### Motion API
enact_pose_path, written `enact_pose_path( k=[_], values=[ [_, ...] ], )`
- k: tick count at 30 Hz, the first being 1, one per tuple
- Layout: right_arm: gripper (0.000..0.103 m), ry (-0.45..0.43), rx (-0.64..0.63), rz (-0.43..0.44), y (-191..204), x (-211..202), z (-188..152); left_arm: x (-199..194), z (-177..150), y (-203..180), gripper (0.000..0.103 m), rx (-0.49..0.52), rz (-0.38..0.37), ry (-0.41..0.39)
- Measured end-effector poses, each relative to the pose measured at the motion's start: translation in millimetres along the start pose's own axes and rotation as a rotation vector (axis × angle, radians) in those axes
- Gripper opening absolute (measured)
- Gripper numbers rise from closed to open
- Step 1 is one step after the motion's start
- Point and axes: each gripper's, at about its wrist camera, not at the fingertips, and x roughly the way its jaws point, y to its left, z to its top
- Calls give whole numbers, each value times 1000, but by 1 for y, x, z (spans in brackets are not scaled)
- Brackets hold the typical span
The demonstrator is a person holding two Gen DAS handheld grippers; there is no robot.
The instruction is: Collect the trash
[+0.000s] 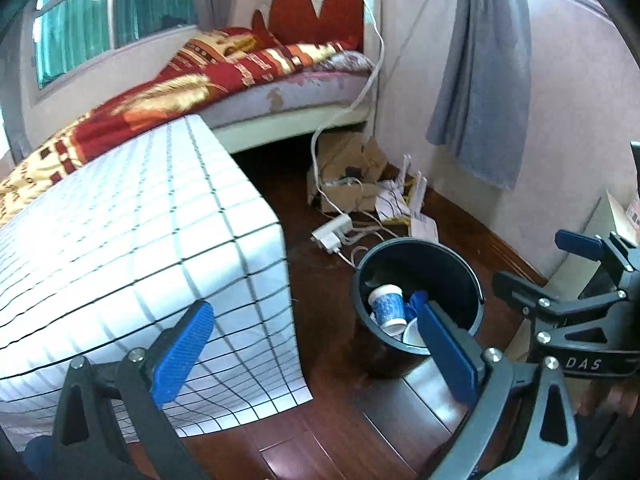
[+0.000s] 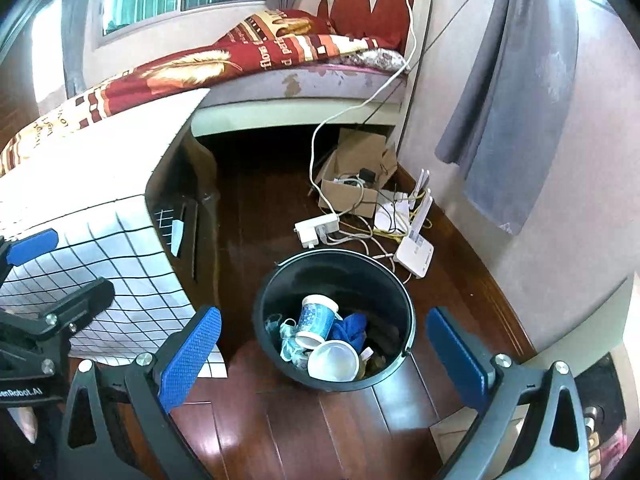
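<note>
1. Bedroom floor of dark wood planks (image 2: 304, 432); a bed with a red and gold blanket (image 2: 192, 68) runs along the window wall, and a table under a gridded white cloth (image 1: 132, 240) stands beside it.
2. We see a black bucket (image 2: 280, 280) on the floor just beside the table, likely set there as the trash bin.
3. Inside it lie a blue-patterned paper cup (image 2: 316, 322), a white cup (image 2: 334, 360), a blue rag (image 2: 352, 326) and crumpled wrappers.
4. Our left gripper (image 1: 316, 354) is spread wide and empty, aimed between table and bucket.
5. Our right gripper (image 2: 324, 360) is also spread and empty, hanging over the bucket; we judge a drop-off pose.
6. A power strip (image 2: 318, 226), white router (image 2: 414, 250) and cardboard box (image 2: 352, 184) lie near the wall; not trash, we judge.
</note>
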Motion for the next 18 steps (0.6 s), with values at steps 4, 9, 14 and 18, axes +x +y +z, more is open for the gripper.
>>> enact_pose_path(
  k=[4, 9, 14, 18],
  values=[
    [103, -46, -1, -1, 11, -24, 2, -25, -3, 12, 102, -35, 9, -39],
    [103, -105, -2, 6, 24, -56, 4, -53, -8, 19, 102, -41, 36, -79],
    [103, -151, -4, 28, 39, -77, -2, -72, -16, 24, 102, -57, 54, -99],
    [103, -195, -12, 31, 49, -84, -8, -78, -20, 26, 102, -58, 69, -117]
  ],
)
